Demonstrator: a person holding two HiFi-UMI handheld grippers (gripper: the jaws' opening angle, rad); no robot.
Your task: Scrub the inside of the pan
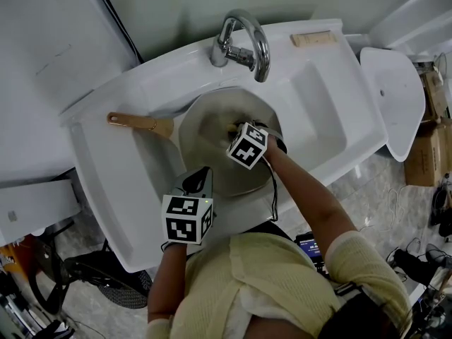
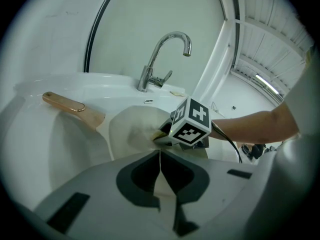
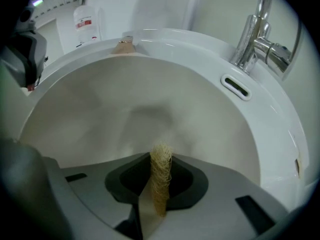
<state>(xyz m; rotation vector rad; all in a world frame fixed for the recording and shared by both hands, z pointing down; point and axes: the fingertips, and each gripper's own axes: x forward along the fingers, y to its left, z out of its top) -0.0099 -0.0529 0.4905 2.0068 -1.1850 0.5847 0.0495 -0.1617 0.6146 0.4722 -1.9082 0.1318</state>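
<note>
One sink (image 1: 311, 97) carries one faucet (image 1: 244, 41). One pan (image 1: 212, 129) lies in it, with one wooden handle (image 1: 138, 122) reaching left. There are two grippers, the left gripper (image 1: 201, 176) near and the right gripper (image 3: 160, 156) farther in. Each has two fingers (image 3: 125, 181) and one marker cube (image 1: 187, 219). There is one loofah scrubber (image 3: 161, 179), one wooden block (image 1: 314, 39) on the far right rim, and one white bottle (image 3: 86, 23).

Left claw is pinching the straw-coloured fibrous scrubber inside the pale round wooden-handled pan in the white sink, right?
No: the right claw, not the left, pinches the straw-coloured fibrous scrubber inside the pale round wooden-handled pan in the white sink; the right gripper view shows it. The left claw is shut on the pan's near rim.
</note>
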